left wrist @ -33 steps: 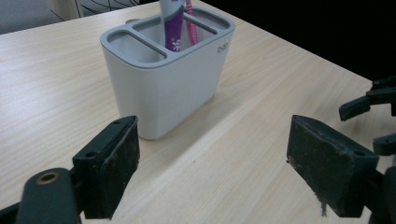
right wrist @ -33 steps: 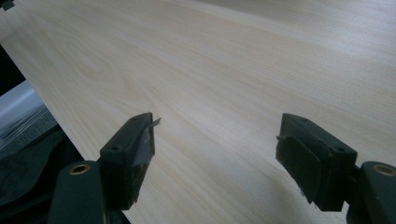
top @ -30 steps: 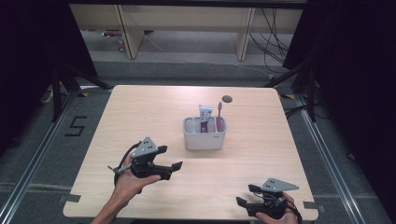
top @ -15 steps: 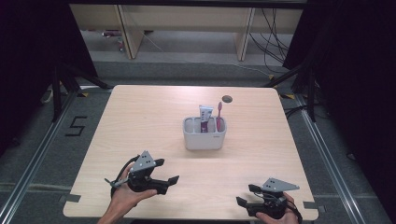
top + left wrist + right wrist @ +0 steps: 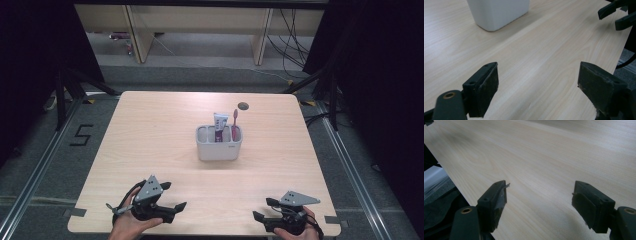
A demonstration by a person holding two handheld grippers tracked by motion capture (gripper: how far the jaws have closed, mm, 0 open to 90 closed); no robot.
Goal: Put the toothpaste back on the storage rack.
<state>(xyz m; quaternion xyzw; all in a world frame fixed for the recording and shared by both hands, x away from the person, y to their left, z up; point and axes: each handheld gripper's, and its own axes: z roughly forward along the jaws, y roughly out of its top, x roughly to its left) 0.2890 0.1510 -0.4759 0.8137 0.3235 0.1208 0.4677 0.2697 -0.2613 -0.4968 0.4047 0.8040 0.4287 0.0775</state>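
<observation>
Claws both sit wide open, gripping nothing. Left claw and right claw hover low over the bench. Caddy is well ahead, between them.

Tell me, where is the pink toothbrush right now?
In the high view, the pink toothbrush stands upright in the right end of the white holder at the middle of the table, beside the toothpaste tube.

Legible markings: one numeral.
"5", in black tape or paint on the grey floor, beside the table at its 9 o'clock edge. Print on the toothpaste tube in the white holder is too small to read; nothing legible elsewhere.
</observation>
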